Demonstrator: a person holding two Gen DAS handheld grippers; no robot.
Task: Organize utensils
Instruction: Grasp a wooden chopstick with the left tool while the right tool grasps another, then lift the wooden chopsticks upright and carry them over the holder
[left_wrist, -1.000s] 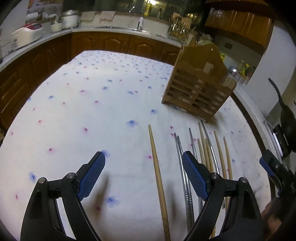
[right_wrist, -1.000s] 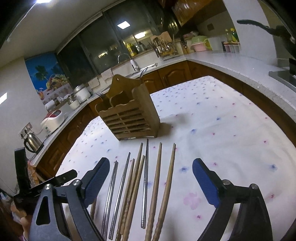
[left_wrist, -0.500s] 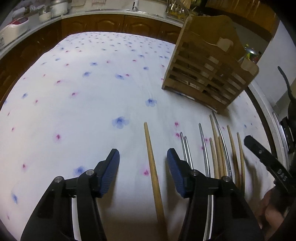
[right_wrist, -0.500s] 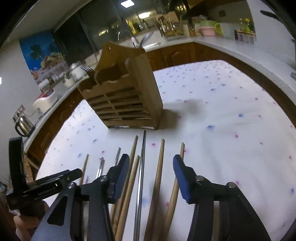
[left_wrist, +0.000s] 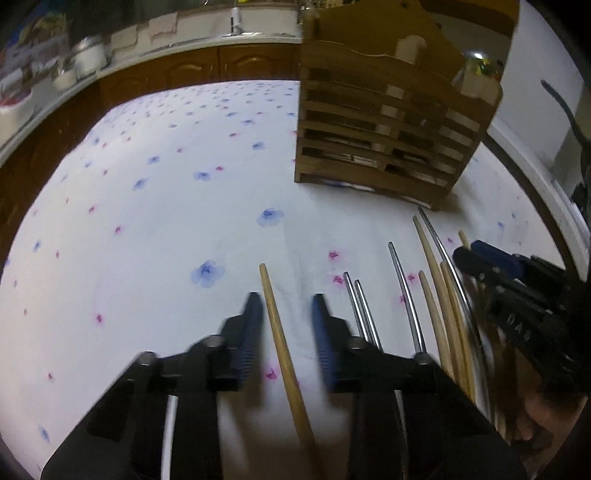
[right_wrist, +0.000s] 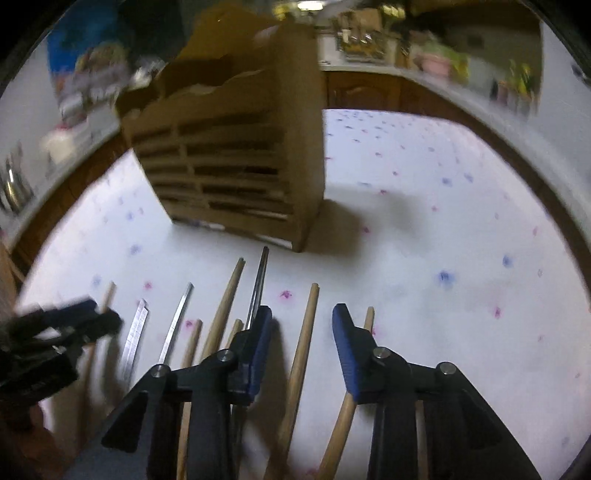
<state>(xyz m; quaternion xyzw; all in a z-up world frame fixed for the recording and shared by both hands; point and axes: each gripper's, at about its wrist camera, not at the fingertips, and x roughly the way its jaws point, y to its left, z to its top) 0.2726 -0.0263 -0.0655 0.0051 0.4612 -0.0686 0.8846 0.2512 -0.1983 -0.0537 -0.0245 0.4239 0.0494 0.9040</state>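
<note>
Spread over the bench (left_wrist: 110, 295), a white cloth with blue and pink flowers; near its far edge, upright, a slatted wooden utensil caddy (left_wrist: 384, 136). In front, a row of slim bamboo and steel chopsticks, long axes and tips pointing toward the caddy. Left tool (left_wrist: 286, 314) partly open astride the leftmost bamboo chopstick (left_wrist: 280, 332), gripping nothing; right tool (right_wrist: 301, 325) likewise around another bamboo chopstick (right_wrist: 304, 332). Probably light, stiff, prone to rolling: best pinched mid-shaft

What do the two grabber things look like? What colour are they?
Both are black plastic. The left gripper and right gripper each have two flat fingers with ribbed blue pads and round silver bolts at the joints. White lettering shows on one body.
</note>
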